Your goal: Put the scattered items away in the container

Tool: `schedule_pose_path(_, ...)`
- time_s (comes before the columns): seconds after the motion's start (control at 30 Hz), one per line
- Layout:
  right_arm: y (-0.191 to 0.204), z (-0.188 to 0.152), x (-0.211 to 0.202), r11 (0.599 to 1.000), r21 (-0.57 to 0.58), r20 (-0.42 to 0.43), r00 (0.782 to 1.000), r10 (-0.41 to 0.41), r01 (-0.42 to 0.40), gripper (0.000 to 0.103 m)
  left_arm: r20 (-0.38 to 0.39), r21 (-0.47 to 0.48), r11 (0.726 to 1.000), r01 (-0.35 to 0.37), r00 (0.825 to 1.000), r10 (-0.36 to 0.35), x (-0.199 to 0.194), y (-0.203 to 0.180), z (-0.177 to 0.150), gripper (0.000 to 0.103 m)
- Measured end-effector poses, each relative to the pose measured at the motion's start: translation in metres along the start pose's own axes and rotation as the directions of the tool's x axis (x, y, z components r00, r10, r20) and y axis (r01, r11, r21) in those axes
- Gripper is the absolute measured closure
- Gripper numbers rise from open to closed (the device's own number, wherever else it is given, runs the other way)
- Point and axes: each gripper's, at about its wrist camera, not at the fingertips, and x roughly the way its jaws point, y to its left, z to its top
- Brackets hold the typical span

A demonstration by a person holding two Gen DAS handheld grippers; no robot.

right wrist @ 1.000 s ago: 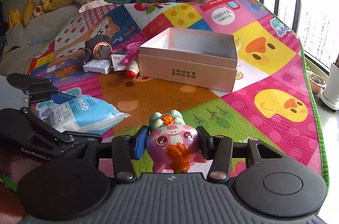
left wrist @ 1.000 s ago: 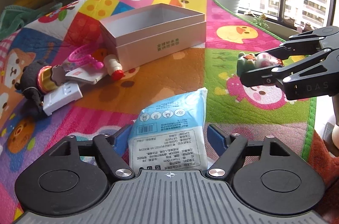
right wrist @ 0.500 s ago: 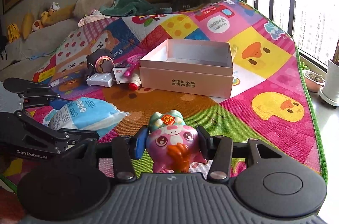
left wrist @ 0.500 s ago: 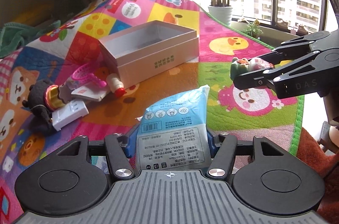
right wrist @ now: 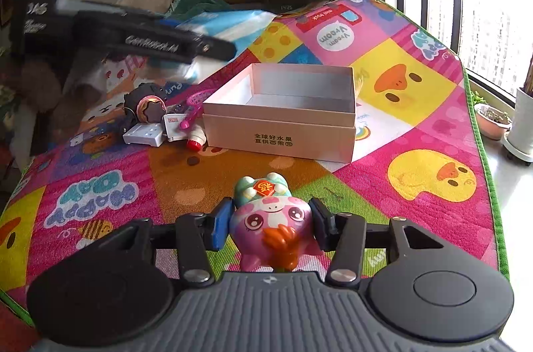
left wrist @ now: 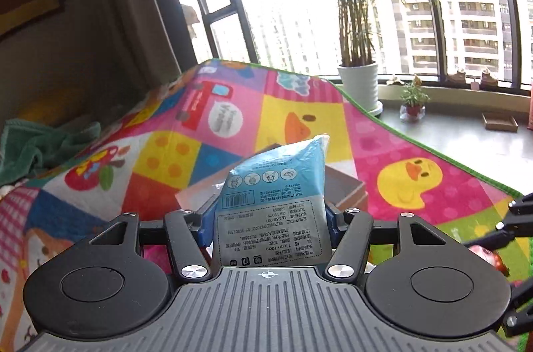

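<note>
My left gripper (left wrist: 266, 218) is shut on a blue and white packet (left wrist: 271, 202) and holds it high, tilted up toward the window; it also shows blurred in the right wrist view (right wrist: 226, 25), above and left of the box. The open white cardboard box (right wrist: 283, 112) sits on the colourful play mat (right wrist: 416, 125); in the left wrist view only its corner (left wrist: 346, 188) shows behind the packet. My right gripper (right wrist: 269, 218) is shut on a pink pig toy (right wrist: 273, 218), low over the mat in front of the box.
Left of the box lie a dark round plush toy (right wrist: 146, 107), a white flat device (right wrist: 143, 135), a pink plastic toy (right wrist: 195, 107) and a small red-capped bottle (right wrist: 196, 140). A potted palm (left wrist: 358, 85) stands by the window past the mat's green edge.
My left gripper has lifted the packet up and toward the box, its view tilting upward. My right gripper has moved a little closer to the box with the pig toy.
</note>
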Motion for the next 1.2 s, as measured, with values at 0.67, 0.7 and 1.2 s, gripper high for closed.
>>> schedule_pose_path(0.67, 0.000, 0.123, 0.085, 0.985, -0.140, 0.110, 0.991, -0.082, 0.097, 0.055, -0.109, -0.334, 0.926, -0.174, 0.983, 0.145, -0.036, 0.061, -0.111, 0.000)
schedule_pose_path(0.7, -0.001, 0.136, 0.100, 0.987, -0.132, 0.105, 0.992, -0.076, 0.090, 0.055, -0.109, -0.348, 0.919, -0.185, 0.982, 0.157, -0.042, 0.061, -0.118, 0.000)
schedule_pose_path(1.2, -0.001, 0.169, 0.206, 0.962, 0.206, -0.048, 0.981, 0.190, -0.176, 0.041, -0.202, -0.478, 0.855, -0.202, 0.972, 0.117, -0.046, 0.079, -0.165, 0.000)
